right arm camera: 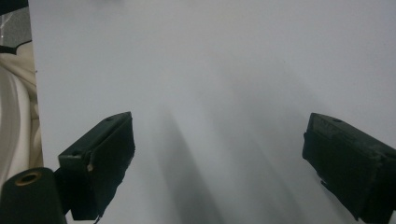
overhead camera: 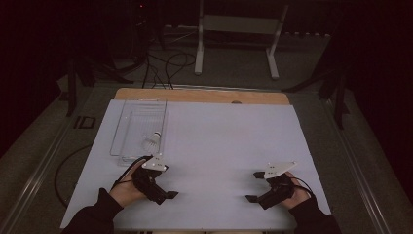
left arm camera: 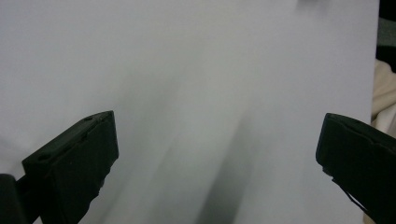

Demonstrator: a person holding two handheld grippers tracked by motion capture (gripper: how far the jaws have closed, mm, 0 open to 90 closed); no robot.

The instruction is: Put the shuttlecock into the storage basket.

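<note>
Progress: looks finished or not begun; shuttlecock [overhead camera: 153, 141] lying inside clear tray [overhead camera: 122, 131], left of centre frame, touched by neither gripper.
Remaining: cannot tell.
Left gripper [overhead camera: 164, 183]: lower left, just below tray's near end, jaws spread wide, empty, pointing toward frame centre.
Right gripper [overhead camera: 255, 186]: lower right, jaws wide, empty, resting low over white table [overhead camera: 229, 141], pointing left.
</note>
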